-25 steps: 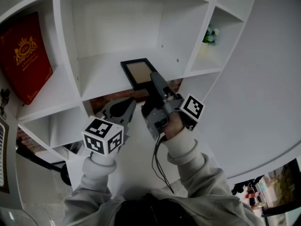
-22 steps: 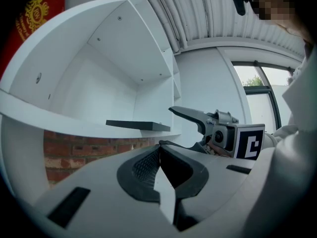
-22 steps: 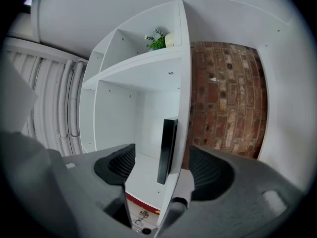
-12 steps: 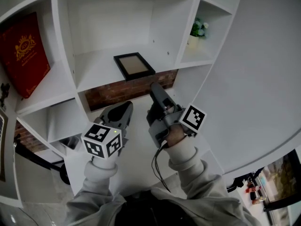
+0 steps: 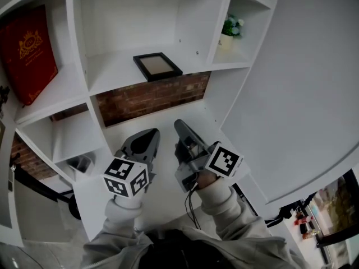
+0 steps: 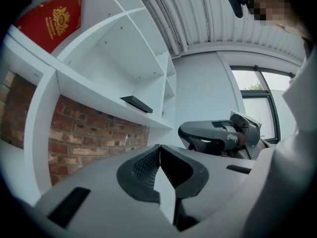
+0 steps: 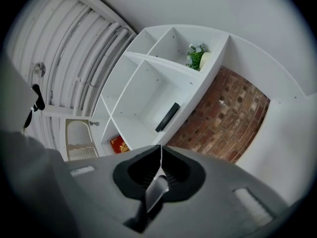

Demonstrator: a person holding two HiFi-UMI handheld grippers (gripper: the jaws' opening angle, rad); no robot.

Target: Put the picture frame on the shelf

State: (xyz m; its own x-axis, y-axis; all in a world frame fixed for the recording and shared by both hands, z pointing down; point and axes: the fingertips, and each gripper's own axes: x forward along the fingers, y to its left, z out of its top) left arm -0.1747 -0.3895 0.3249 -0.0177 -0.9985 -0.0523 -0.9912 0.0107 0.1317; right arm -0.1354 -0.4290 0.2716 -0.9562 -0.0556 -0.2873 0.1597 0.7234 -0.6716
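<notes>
The black picture frame [image 5: 157,66] lies flat on the white shelf [image 5: 112,74], near its front edge, with no gripper touching it. It shows edge-on as a dark bar in the left gripper view [image 6: 136,103] and in the right gripper view [image 7: 167,117]. Both grippers hang well below the shelf, over the white desk. My left gripper [image 5: 150,133] is shut and empty, its jaws meeting [image 6: 159,147]. My right gripper [image 5: 178,124] is shut too, with nothing between the jaws [image 7: 160,147].
A red book [image 5: 31,52] leans in the left compartment. A small potted plant [image 5: 230,27] stands in the right one. A brick wall [image 5: 151,97] shows under the shelf, above the white desk [image 5: 168,122]. A small dark object [image 5: 78,164] sits in the lower left cubby.
My right gripper has drawn back from the picture frame, which stays on the shelf. Both grippers have dropped down and away from the shelf toward the desk.
</notes>
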